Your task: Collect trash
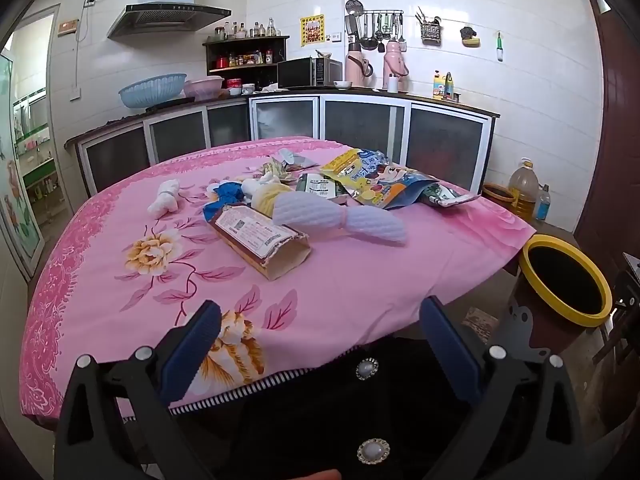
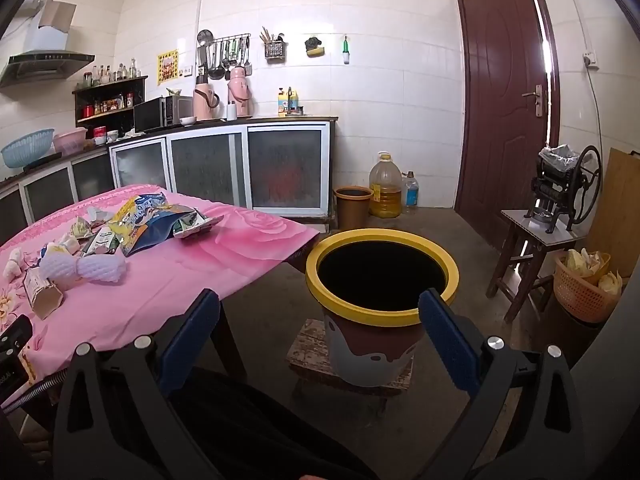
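Trash lies on a table under a pink flowered cloth (image 1: 120,216): a torn brown carton (image 1: 260,238), a white foam net (image 1: 340,216), a crumpled white tissue (image 1: 164,199), a blue and yellow snack bag (image 1: 380,182) and several smaller wrappers (image 1: 288,164). A yellow-rimmed bin (image 1: 566,280) stands off the table's right corner. My left gripper (image 1: 320,316) is open over the near table edge, short of the carton, holding nothing. My right gripper (image 2: 320,308) is open and empty, near the yellow-rimmed bin (image 2: 380,276), which sits on a low wooden block (image 2: 308,352).
Kitchen cabinets (image 1: 360,128) line the far wall behind the table. A small brown bin (image 2: 352,204) and an oil jug (image 2: 385,188) stand on the floor by them. A stool with a hand-crank machine (image 2: 560,196), an orange basket (image 2: 580,288) and a brown door (image 2: 504,100) are at right.
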The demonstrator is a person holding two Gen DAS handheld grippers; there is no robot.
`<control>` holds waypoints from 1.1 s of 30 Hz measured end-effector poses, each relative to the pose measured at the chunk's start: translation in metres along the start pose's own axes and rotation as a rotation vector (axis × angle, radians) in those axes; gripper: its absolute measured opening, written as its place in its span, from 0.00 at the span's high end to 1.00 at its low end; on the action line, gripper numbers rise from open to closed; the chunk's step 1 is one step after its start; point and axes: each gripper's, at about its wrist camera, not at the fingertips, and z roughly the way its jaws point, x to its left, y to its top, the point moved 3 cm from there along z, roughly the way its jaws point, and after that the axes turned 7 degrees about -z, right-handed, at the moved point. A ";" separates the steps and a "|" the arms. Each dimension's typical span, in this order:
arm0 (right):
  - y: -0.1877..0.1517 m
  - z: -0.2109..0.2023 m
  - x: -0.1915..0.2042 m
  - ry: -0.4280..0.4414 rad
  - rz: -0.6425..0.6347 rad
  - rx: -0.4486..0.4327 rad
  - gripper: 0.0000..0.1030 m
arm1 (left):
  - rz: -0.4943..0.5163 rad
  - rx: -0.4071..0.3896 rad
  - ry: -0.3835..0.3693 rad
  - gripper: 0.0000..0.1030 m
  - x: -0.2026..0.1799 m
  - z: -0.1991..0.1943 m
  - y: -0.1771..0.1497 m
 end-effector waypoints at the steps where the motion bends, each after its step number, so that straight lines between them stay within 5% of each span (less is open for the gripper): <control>1: 0.001 -0.001 0.000 -0.001 0.000 0.001 0.07 | 0.001 0.000 0.001 0.07 0.000 0.000 0.000; 33: 0.000 0.001 0.001 -0.002 0.006 -0.001 0.07 | 0.001 0.003 0.002 0.07 0.001 0.001 -0.004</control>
